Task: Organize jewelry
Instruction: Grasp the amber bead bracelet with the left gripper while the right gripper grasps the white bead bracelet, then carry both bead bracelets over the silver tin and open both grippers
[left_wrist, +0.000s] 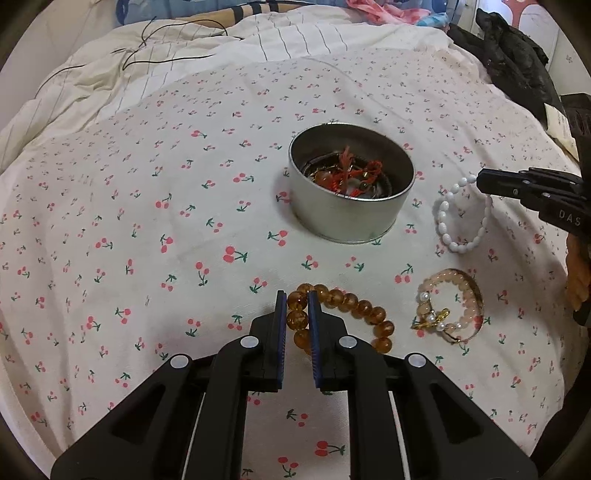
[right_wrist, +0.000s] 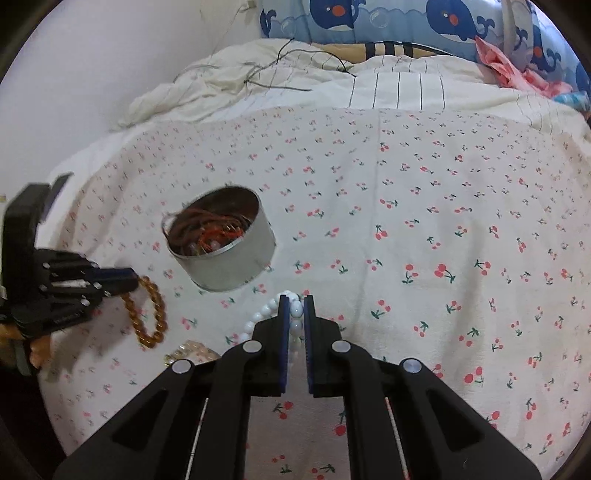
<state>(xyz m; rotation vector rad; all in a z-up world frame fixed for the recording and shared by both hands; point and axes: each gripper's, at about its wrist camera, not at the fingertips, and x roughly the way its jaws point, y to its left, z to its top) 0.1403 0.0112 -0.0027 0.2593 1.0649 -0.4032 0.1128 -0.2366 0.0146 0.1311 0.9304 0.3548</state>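
Left wrist view: on a bed (left_wrist: 147, 221) spread with a cherry-print sheet, the left gripper (left_wrist: 296, 306) has its blue-padded fingers closed down to a narrow gap on the amber bead bracelet (left_wrist: 354, 314), one bead pinched between the pads at the bracelet's left end while the other beads curve away to the right on the sheet. A round metal tin (left_wrist: 351, 218) stands farther off, slightly right of centre, holding red cord and other tangled pieces. To the right of the tin, the right gripper (left_wrist: 484, 184) reaches in from the right edge, its tip at the top of a white bead bracelet (left_wrist: 461, 221) that hangs below it. Nearer, a pink bead bracelet (left_wrist: 452, 306) with pearls and a gold charm lies on the sheet, just right of the amber one.

Right wrist view: the right gripper (right_wrist: 295, 304) is nearly closed, white beads of the white bead bracelet (right_wrist: 264, 314) held between its pads and a strand trailing to the left. The tin (right_wrist: 229, 258) sits beyond and to the left. At the far left, the left gripper (right_wrist: 129, 275) holds the amber bracelet (right_wrist: 151, 314), which loops below its tip. A part of the pink bracelet (right_wrist: 192, 354) shows near the lower left. A striped quilt (right_wrist: 388, 85) and a whale-print pillow (right_wrist: 369, 18) lie at the far end of the bed.
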